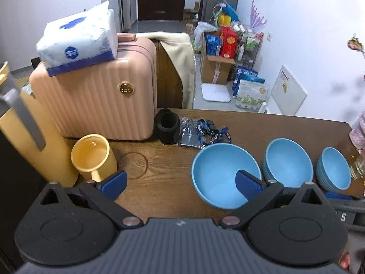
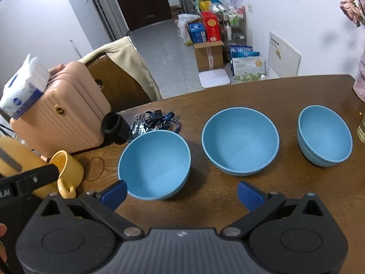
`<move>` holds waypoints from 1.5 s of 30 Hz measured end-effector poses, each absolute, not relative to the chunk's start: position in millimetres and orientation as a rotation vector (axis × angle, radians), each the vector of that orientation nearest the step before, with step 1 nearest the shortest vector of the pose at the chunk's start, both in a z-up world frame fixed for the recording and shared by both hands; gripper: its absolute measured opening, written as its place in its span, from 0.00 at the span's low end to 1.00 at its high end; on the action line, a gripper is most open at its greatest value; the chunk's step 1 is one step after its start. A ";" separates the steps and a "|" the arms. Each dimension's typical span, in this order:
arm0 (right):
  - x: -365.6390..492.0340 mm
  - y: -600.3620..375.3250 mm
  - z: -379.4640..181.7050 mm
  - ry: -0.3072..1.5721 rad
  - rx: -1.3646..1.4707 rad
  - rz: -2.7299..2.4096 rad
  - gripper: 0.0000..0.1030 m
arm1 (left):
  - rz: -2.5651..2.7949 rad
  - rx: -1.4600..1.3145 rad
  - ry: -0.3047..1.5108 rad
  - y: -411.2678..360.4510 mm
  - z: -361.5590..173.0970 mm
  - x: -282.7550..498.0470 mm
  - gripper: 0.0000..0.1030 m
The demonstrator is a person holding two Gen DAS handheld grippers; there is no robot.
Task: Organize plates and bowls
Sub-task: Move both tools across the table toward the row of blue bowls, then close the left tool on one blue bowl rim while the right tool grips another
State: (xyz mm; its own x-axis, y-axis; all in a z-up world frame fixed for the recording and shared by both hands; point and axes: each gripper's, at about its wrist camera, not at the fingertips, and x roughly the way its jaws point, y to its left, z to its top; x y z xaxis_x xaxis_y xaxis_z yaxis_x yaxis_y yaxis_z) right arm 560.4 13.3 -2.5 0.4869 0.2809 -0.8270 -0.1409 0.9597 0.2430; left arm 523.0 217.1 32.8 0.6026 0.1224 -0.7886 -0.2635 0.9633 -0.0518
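While nothing is yet gripped, both claws hang low at the near edge of the wooden table [image 2: 228, 96], wide apart and empty, which reads as a pause before a first pick. In the right wrist view, the right gripper [image 2: 181, 194] has its blue pads [image 2: 249, 195] spread, the left-hand pad sitting just in front of the near wall of the nearest bowl [image 2: 154, 164] at about twelve o'clock; whether it touches the bowl I cannot tell. In the left wrist view, the left gripper [image 1: 181, 183] is equally spread, its right-hand pad overlapping the nearest bowl's rim at one o'clock in the picture, though it looks to be above it, not clamped on it. Farther out, the middle bowl [image 2: 240, 140] lies at one o'clock and the ribbed bowl [image 2: 325, 135] at two o'clock, the three set in a row and apart, probably laid out so they can be nested. The ribbed one may already be a small stack, judging by its ridges, but that is unclear. No plates show. At ten o'clock stands a yellow mug [image 2: 67, 171], beyond it a pink suitcase [image 2: 61, 111] with a tissue pack [image 2: 21, 91] on top, and a tangle of blue lanyards [image 2: 155, 119] lies behind the nearest bowl.
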 end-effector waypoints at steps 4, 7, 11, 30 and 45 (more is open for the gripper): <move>585.2 21.8 -13.1 1.081 0.199 0.212 1.00 | 0.238 -0.171 0.943 225.9 18.1 556.1 1.00; 594.6 26.1 -22.8 1.103 0.213 0.185 1.00 | 0.243 -0.179 0.971 229.2 2.1 571.2 1.00; 601.5 34.3 -35.0 1.121 0.196 0.160 0.95 | 0.238 -0.183 1.000 230.3 -16.1 585.1 1.00; 633.1 35.7 -93.5 1.194 0.266 0.094 0.64 | 0.233 -0.228 1.071 239.0 -83.3 625.2 0.89; 652.4 46.8 -121.7 1.220 0.262 0.100 0.23 | 0.208 -0.272 1.108 236.9 -116.4 640.8 0.48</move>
